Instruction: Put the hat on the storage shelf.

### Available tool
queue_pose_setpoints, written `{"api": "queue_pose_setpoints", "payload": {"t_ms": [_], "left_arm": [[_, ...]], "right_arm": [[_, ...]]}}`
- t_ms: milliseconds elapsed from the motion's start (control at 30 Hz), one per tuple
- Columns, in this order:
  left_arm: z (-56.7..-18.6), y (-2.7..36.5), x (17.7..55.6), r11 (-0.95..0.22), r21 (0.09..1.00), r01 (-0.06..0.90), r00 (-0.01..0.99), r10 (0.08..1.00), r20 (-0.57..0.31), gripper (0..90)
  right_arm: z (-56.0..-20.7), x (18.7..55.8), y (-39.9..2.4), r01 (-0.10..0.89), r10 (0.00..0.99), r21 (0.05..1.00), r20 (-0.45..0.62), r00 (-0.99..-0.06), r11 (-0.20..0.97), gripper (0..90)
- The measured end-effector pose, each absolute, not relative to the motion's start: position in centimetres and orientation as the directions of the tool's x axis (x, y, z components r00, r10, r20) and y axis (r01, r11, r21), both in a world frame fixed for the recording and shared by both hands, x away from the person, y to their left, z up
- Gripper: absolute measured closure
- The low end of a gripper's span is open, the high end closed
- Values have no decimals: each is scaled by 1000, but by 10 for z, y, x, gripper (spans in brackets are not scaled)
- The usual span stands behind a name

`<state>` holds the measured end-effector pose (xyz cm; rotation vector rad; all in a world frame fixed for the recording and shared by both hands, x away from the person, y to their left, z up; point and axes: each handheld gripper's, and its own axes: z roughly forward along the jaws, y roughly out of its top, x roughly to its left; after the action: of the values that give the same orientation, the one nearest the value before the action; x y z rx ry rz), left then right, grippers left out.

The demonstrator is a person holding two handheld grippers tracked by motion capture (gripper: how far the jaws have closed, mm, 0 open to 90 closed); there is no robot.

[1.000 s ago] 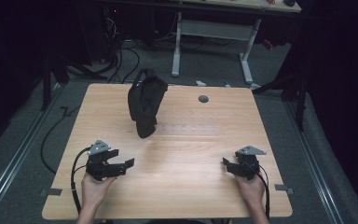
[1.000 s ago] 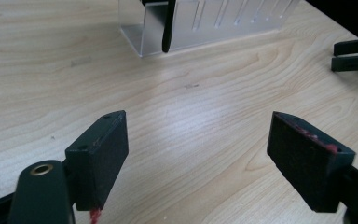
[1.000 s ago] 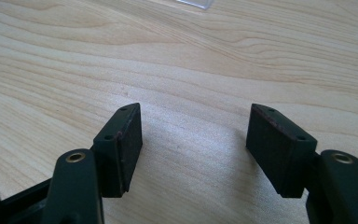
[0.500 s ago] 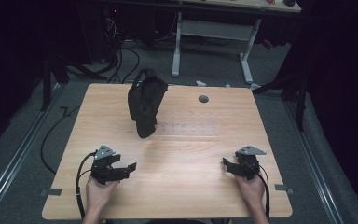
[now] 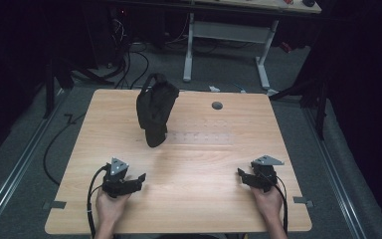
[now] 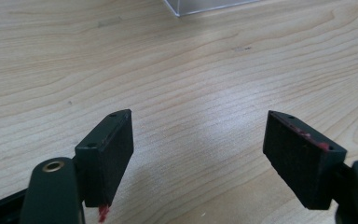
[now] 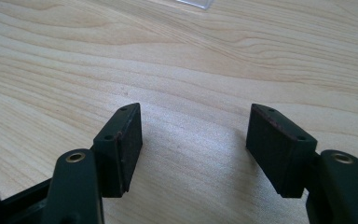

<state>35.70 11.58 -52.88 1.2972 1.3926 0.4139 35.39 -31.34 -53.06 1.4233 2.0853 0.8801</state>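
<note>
A light wooden table (image 5: pixel 194 164) is seen. At its 11 o'clock, 1 black bag (image 5: pixel 155 108) is stood on it; toward 1 o'clock, 1 grey round cap (image 5: pixel 217 105) is set in.

A dim lab or workshop: a pale wooden table (image 5: pixel 194 164) stands on grey carpet, with cables (image 5: pixel 129 59) trailing across the floor, metal rails (image 5: pixel 15 184) alongside, and a white-legged workbench (image 5: pixel 229 35) behind.

my left gripper (image 5: pixel 140 178) low on table (image 5: pixel 199 159) | my right gripper (image 5: pixel 240 174) opposite | black bag (image 5: pixel 155 109) upright, well apart
</note>
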Motion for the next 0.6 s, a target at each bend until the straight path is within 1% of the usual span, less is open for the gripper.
{"api": "queue_pose_setpoints", "payload": {"t_ms": [267, 433, 500, 600], "left_arm": [[-536, 110, 362, 326, 835, 444, 218, 864, -454, 240], [-546, 105, 363, 293, 840, 456, 207, 883, -420, 236], [-547, 101, 361, 268, 854, 447, 206, 898, -390, 234], [-547, 101, 361, 272, 851, 448, 200, 898, -392, 233]], "right_arm": [[-531, 353, -313, 637, 935, 726, -19, -355, 257, 362], [-531, 353, -313, 638, 935, 726, -19, -355, 257, 362], [-531, 353, -313, 638, 935, 726, -19, -355, 257, 362], [-531, 353, -313, 638, 935, 726, -19, -354, 256, 361]]}}
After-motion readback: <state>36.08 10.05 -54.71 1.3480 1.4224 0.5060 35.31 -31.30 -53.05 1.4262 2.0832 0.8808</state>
